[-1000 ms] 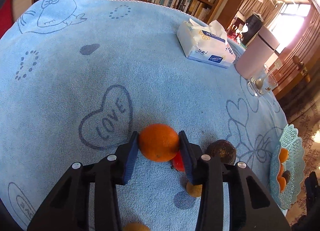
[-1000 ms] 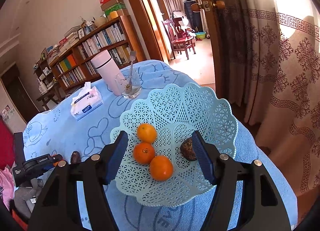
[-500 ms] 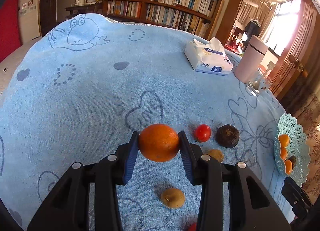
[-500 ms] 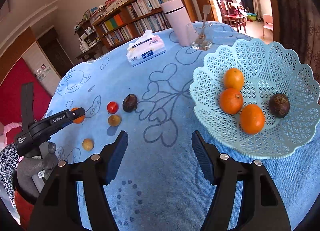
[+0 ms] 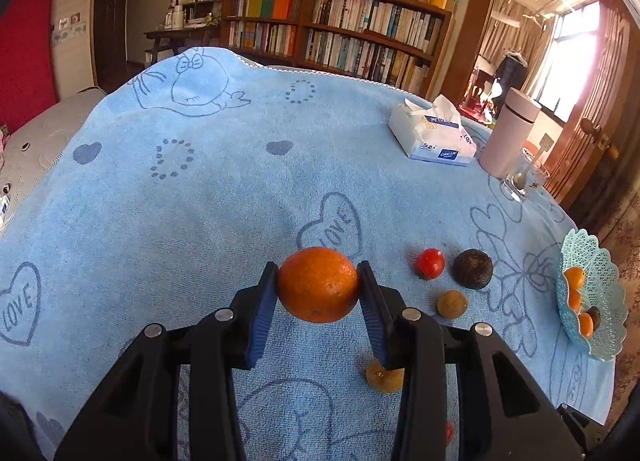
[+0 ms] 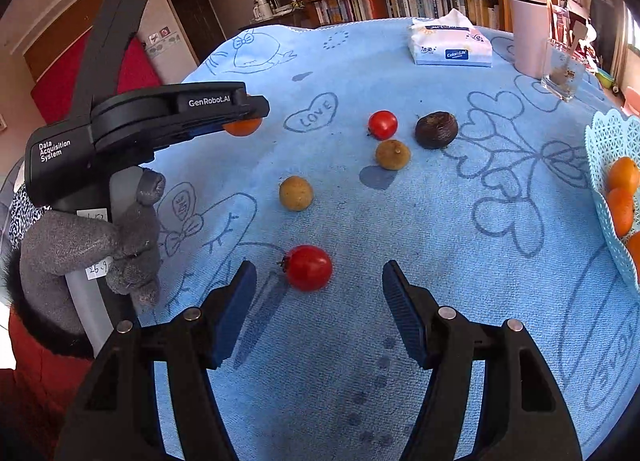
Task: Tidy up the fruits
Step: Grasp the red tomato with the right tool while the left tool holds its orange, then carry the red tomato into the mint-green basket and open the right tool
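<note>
Left gripper: pads clamped on both sides of an orange, held clear above the cloth.
Right gripper: jaws have just been closing but stand wide, nothing gripped; a tomato lies on the cloth between the tips, nearer the left finger, pads not touching it.
Key relation: the tomato sits just ahead of the right jaws and slightly left of their midline; round, so no long axis to line up with. Judged next: ease forward, centre, then close.
Nearer hand: the right one; the left is occupied.
Basket: off to the right of the right jaws, already holding oranges; the carried orange is well apart from it.
Loose fruit ahead of the jaws: second tomato, dark fruit, two brown fruits.
Right view only: the gloved hand on the left gripper, and the near tomato whole.
Left view only: how squarely the orange sits between the pads; the near tomato shows there only as a red sliver behind a finger.
</note>
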`<state>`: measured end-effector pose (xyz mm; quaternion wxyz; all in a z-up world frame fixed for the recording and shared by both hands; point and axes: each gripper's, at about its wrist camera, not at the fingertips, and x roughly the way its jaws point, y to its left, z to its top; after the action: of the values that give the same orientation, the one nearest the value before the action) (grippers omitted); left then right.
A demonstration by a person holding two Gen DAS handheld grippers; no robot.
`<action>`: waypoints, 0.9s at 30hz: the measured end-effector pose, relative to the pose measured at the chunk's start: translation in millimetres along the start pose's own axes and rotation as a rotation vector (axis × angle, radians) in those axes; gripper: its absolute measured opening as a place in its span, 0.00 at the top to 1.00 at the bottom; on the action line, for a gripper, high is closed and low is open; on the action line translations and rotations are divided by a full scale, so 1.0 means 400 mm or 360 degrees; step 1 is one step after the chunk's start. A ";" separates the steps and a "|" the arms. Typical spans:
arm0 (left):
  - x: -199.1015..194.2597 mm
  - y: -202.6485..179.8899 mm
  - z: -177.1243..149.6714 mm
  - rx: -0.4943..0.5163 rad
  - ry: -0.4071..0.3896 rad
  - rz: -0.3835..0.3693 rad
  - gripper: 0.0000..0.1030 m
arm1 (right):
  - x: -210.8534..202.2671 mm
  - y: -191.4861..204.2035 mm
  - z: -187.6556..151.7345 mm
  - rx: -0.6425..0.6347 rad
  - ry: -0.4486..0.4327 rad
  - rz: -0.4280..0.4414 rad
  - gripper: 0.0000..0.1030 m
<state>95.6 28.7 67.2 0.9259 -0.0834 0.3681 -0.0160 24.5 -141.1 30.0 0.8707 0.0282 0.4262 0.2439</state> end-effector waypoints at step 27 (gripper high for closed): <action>-0.016 -0.004 -0.049 0.0109 -0.0057 0.0060 0.61 | 0.056 0.027 0.014 0.0026 0.0045 -0.0108 0.70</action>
<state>77.5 24.7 57.7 0.9348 -0.0450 0.3523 -0.0096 36.0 -120.6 19.9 0.8720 0.0174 0.4413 0.2111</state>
